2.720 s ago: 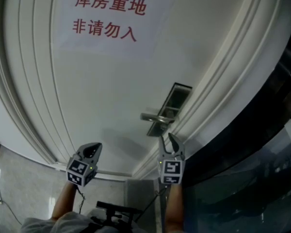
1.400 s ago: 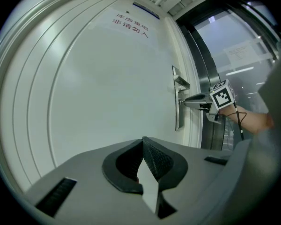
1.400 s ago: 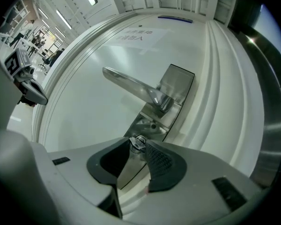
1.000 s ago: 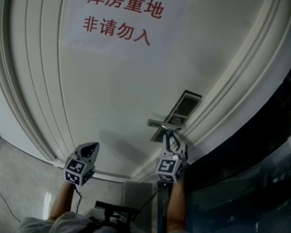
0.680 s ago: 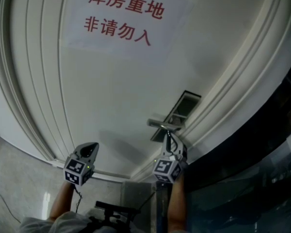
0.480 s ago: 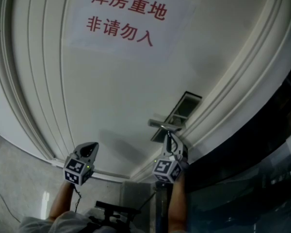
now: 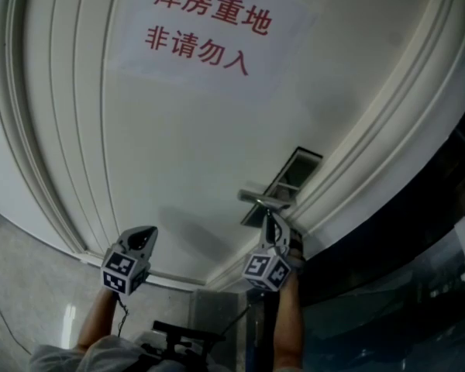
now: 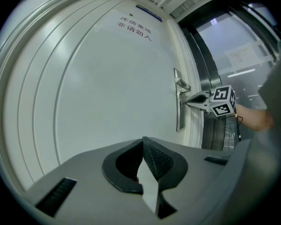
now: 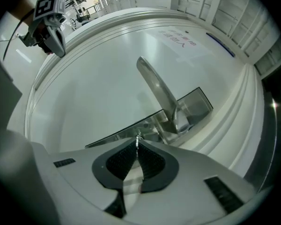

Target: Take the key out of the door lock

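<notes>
A white door (image 7: 178,138) carries a silver lever handle (image 9: 155,86) on a long metal lock plate (image 9: 195,102). Below the handle a thin silver key (image 9: 137,139) sticks out of the plate. My right gripper (image 9: 137,145) is shut on the key, its pads pinching the key's flat head. In the head view the right gripper (image 7: 273,222) sits just under the handle (image 7: 257,198). My left gripper (image 7: 149,232) hangs apart, lower left of the lock, shut with nothing between its pads (image 8: 143,143).
A paper sign with red characters (image 7: 205,31) is stuck high on the door. Raised white mouldings (image 7: 356,153) frame the door at the right. A dark glass panel (image 7: 403,285) stands beside the frame. Grey tiled floor (image 7: 31,293) lies at the lower left.
The right gripper has risen to the lock plate under the handle and its jaws have closed together on the key, the cube turning a little. The left gripper has stayed put.
</notes>
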The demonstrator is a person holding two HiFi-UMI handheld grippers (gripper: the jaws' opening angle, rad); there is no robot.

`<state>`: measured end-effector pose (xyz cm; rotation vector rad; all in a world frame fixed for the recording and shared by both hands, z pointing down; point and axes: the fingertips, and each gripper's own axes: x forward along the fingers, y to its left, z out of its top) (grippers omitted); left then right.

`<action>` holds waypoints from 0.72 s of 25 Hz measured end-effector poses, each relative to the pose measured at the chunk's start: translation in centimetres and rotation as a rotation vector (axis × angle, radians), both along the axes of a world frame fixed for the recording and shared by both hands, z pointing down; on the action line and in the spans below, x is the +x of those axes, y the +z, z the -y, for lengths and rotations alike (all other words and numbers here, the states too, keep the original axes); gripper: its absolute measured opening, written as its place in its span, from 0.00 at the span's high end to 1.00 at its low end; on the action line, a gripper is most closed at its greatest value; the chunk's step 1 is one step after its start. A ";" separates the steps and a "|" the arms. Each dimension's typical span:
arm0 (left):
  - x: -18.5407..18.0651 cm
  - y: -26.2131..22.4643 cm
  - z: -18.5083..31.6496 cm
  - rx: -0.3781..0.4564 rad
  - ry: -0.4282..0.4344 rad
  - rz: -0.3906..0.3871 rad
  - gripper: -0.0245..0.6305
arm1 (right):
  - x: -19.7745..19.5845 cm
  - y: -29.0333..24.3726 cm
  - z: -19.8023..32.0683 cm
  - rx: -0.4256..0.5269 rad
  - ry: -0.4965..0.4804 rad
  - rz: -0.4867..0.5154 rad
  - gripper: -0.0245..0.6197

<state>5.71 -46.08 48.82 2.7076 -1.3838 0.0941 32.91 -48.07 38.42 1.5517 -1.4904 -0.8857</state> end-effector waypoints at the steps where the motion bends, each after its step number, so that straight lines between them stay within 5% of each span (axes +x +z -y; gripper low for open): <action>1: -0.1 0.0 0.0 0.000 -0.001 -0.001 0.95 | 0.0 0.0 0.0 -0.002 0.000 -0.016 0.93; 18: -0.7 -0.4 -0.8 0.012 -0.020 -0.001 0.95 | 0.0 0.4 -0.1 -0.042 -0.001 -0.273 0.93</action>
